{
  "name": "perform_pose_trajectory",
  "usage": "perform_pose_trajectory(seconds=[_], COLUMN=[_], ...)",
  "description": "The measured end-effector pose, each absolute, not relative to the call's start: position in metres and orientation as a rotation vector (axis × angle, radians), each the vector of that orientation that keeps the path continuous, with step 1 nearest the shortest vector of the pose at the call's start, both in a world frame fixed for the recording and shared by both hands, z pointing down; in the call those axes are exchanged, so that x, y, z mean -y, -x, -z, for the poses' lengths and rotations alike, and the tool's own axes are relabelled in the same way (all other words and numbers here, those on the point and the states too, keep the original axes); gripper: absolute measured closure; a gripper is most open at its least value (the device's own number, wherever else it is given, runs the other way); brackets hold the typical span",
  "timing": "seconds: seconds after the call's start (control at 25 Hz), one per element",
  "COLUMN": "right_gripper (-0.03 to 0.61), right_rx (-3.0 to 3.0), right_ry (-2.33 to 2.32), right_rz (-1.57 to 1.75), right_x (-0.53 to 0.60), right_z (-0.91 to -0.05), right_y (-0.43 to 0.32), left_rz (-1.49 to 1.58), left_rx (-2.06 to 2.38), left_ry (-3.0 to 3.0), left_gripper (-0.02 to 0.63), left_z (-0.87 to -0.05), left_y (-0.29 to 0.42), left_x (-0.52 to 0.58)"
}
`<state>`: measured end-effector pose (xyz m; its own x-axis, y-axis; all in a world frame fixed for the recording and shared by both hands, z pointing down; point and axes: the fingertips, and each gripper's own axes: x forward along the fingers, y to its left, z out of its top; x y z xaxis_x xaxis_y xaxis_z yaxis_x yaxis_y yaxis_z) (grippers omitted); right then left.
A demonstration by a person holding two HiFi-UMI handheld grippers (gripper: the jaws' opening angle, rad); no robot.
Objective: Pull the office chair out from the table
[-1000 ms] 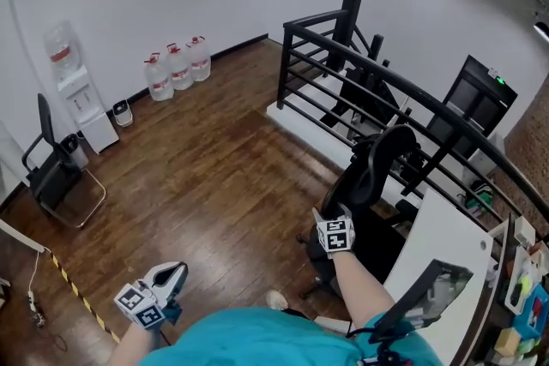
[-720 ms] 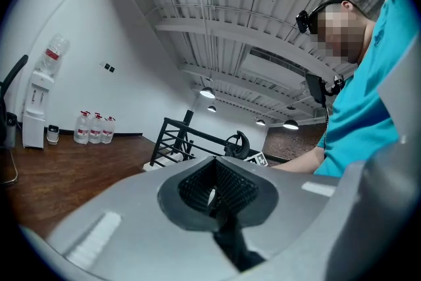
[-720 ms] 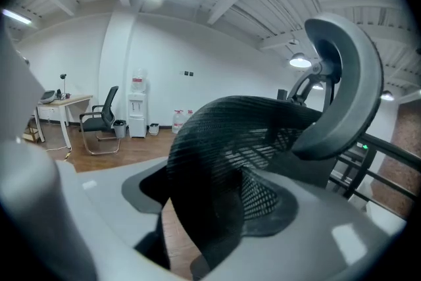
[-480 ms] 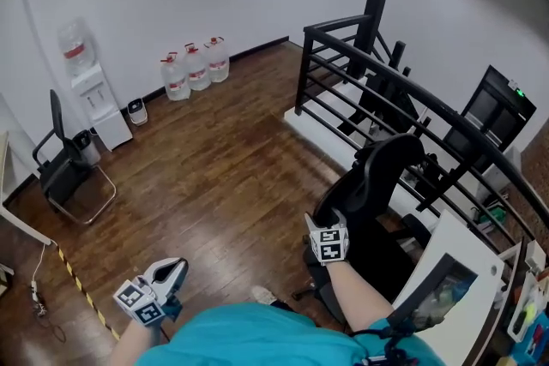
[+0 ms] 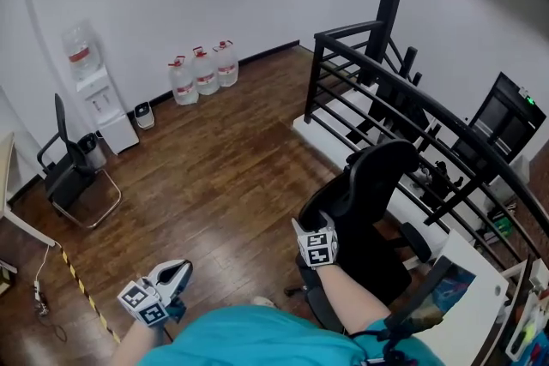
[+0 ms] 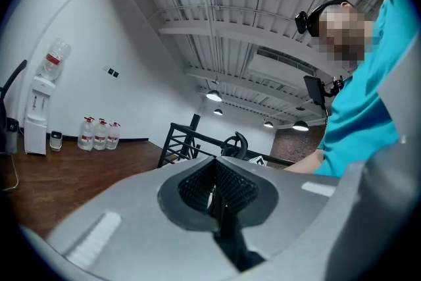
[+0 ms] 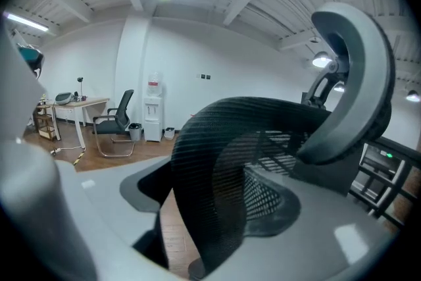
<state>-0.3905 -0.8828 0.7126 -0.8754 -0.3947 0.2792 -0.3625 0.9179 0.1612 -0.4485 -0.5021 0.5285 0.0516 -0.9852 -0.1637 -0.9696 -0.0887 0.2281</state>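
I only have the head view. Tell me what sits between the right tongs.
Observer: In the right gripper view, the mesh back edge of the office chair stands between the right tongs, and their jaws are opening.
Operator: Now check the left tongs.
Observer: In the left gripper view, the left tongs are closed together with nothing between them.

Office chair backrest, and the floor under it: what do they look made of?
Backrest: black woven mesh, matte, probably a synthetic fabric; the ribbed weave is fine enough to see through in places. Floor: dark brown wood planks or wood-look laminate, glossy; plank seams and soft light reflections show.
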Motion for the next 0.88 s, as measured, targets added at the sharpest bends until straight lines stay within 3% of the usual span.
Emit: perform_pose_trajectory(seconds=[0.88], right_gripper=[0.258], right_rx=[2.835], right_ry=[-0.033], right_rz=[0.214], right_x=[0.806], right_z=[-0.697], right_y=[0.564], left_rz=[0.47], left_rx=[2.305], left_ry=[-2.0], left_gripper=[0.594], left_z=[-0.524], left_y=[0.526], left_x=[0.477])
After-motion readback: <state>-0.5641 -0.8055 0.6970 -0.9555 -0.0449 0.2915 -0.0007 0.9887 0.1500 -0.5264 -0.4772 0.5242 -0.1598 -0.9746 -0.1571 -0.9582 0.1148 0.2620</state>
